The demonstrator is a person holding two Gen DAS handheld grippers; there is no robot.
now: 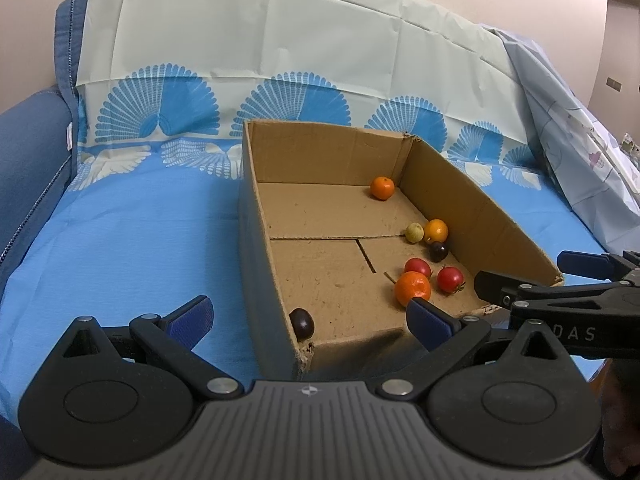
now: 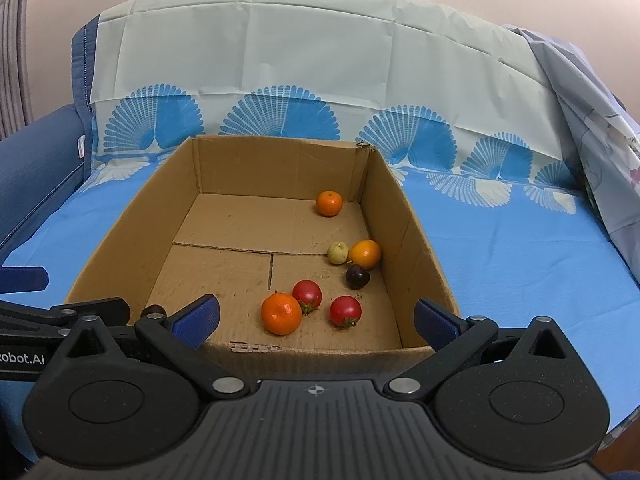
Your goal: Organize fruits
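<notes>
An open cardboard box (image 1: 251, 216) (image 2: 132, 236) sits on a blue cloth with several fruits inside. Along its right wall lie three oranges (image 2: 281, 314) (image 2: 365, 254) (image 2: 329, 203), two red tomatoes (image 2: 307, 295) (image 2: 345, 311), a pale round fruit (image 2: 338, 253) and a dark plum (image 2: 357, 276). A second dark plum (image 1: 301, 323) rests in the near left corner. My left gripper (image 1: 310, 318) is open and empty, straddling the box's near left corner. My right gripper (image 2: 318, 318) is open and empty over the near wall. Each gripper shows in the other's view (image 1: 536, 276) (image 2: 60, 294).
The blue cloth (image 1: 140, 240) with a fan pattern covers a sofa seat and backrest (image 2: 280, 40). A blue sofa arm (image 1: 28, 132) rises at the left. A pale printed cloth (image 1: 580, 140) hangs at the right. Flat cloth lies on both sides of the box.
</notes>
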